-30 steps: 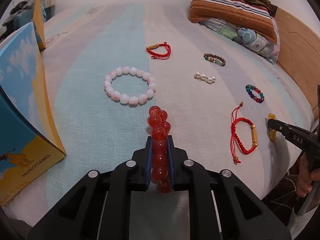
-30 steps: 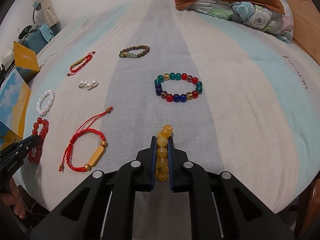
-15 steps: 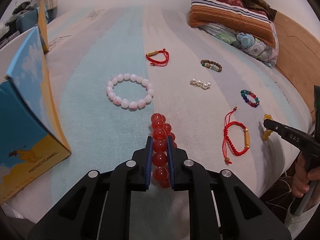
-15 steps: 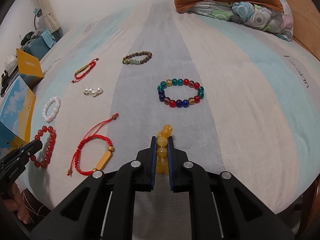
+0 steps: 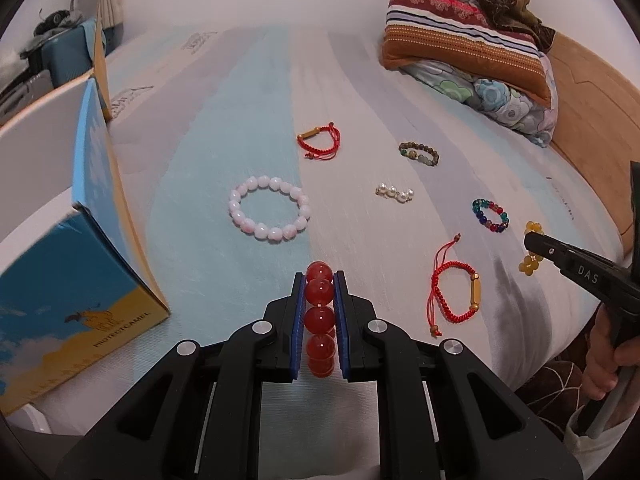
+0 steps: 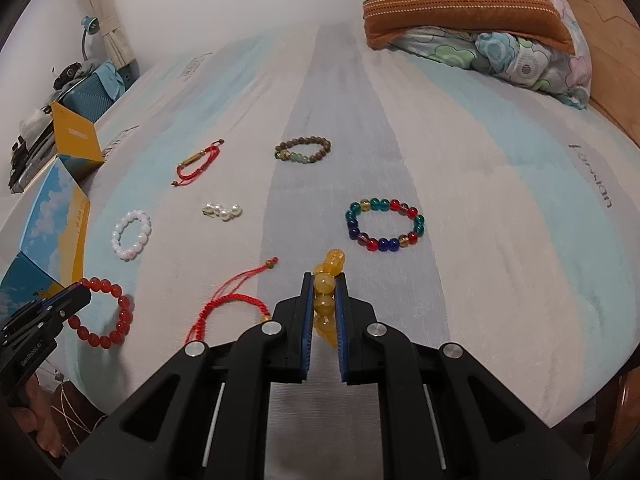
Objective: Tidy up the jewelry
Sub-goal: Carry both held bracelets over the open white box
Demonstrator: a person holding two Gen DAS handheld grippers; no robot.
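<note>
My left gripper is shut on a red bead bracelet, lifted off the striped bed sheet. The same red bead bracelet hangs from the left gripper at the lower left of the right wrist view. My right gripper is shut on a yellow bead bracelet, held above the sheet. That yellow bracelet dangles from the right gripper at the right of the left wrist view.
On the sheet lie a pink bead bracelet, two red cord bracelets, a pearl piece, a brown bead bracelet and a multicolour bead bracelet. An open blue-and-yellow box stands left. Pillows lie at the far right.
Both grippers have risen with their bracelets, which now hang clear of the sheet. The bed and the loose jewelry look farther away in both views.
</note>
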